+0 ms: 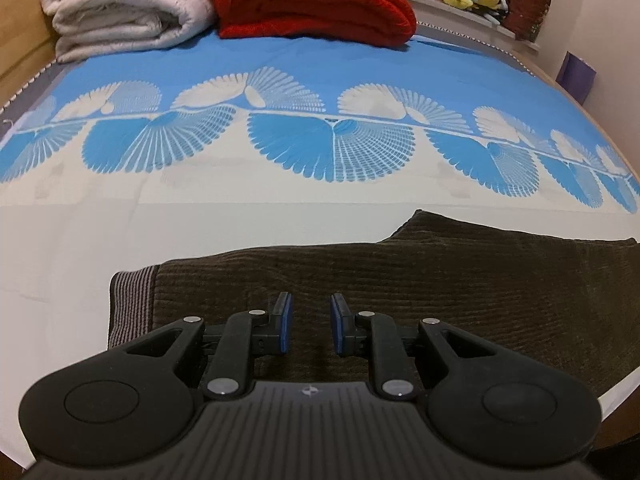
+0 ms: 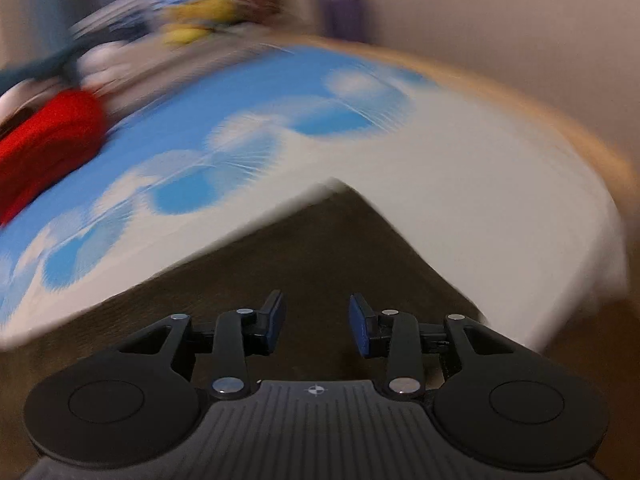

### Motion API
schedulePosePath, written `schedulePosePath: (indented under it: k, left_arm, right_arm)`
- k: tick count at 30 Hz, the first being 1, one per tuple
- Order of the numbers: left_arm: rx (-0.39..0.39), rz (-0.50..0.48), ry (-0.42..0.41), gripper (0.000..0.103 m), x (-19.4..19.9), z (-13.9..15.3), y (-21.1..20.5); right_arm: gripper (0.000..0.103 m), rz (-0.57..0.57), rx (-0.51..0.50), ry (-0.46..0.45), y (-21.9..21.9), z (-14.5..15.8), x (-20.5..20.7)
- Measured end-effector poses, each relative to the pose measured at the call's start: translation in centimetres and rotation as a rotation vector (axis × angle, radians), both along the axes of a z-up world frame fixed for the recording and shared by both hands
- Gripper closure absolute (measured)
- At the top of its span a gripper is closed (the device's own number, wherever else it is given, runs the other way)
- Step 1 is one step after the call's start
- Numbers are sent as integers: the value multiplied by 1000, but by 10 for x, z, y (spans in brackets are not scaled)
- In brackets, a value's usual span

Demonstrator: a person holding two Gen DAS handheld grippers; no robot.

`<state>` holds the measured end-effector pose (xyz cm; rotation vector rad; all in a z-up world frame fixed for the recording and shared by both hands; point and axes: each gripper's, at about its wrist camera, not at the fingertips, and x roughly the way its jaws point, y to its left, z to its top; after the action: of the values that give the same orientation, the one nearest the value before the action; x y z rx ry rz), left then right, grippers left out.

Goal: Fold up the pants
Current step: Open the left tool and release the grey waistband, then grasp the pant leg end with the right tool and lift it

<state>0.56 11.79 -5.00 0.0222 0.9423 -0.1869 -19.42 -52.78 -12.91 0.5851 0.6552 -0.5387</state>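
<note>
Your left gripper (image 1: 311, 322) hangs over the brown pants (image 1: 400, 280) on the bed sheet (image 1: 80, 232), jaws slightly apart, empty. Pants run lengthwise to its right. Your right gripper (image 2: 317, 326), jaws apart, empty, faces a corner of them.

Pants (image 1: 400, 280) on bed (image 1: 120, 220), near edge; blankets (image 1: 240, 4) behind, far end.

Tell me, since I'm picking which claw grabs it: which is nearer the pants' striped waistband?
Left. The left claw hovers just right of the striped waistband; the right claw shows only plain brown fabric.
</note>
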Motion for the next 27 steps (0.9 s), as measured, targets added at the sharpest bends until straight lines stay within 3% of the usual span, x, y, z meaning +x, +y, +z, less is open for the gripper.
schedulePosePath:
  k: [2,7,16,24,27]
  left_arm:
    - [8,-3,-5,80,-1,0,-6]
    - [54,-11,-9,80,-3,-3,-16]
    - [79,12,15,80,8,-12,-17]
    - [96,-12,22,77,11,-16,-24]
    - [99,-15,25,77,12,-17,-26]
  right_arm:
    - [65,-69,19,-99,-4,3,-15]
    - [65,-151,143,-118,-23,-18,-22]
    - [65,-134,194,-98,-23,-26,-7]
    - [65,-216,287,-88,-38,-40,-17]
    - [64,-264,332,-31,-45,-52,-17]
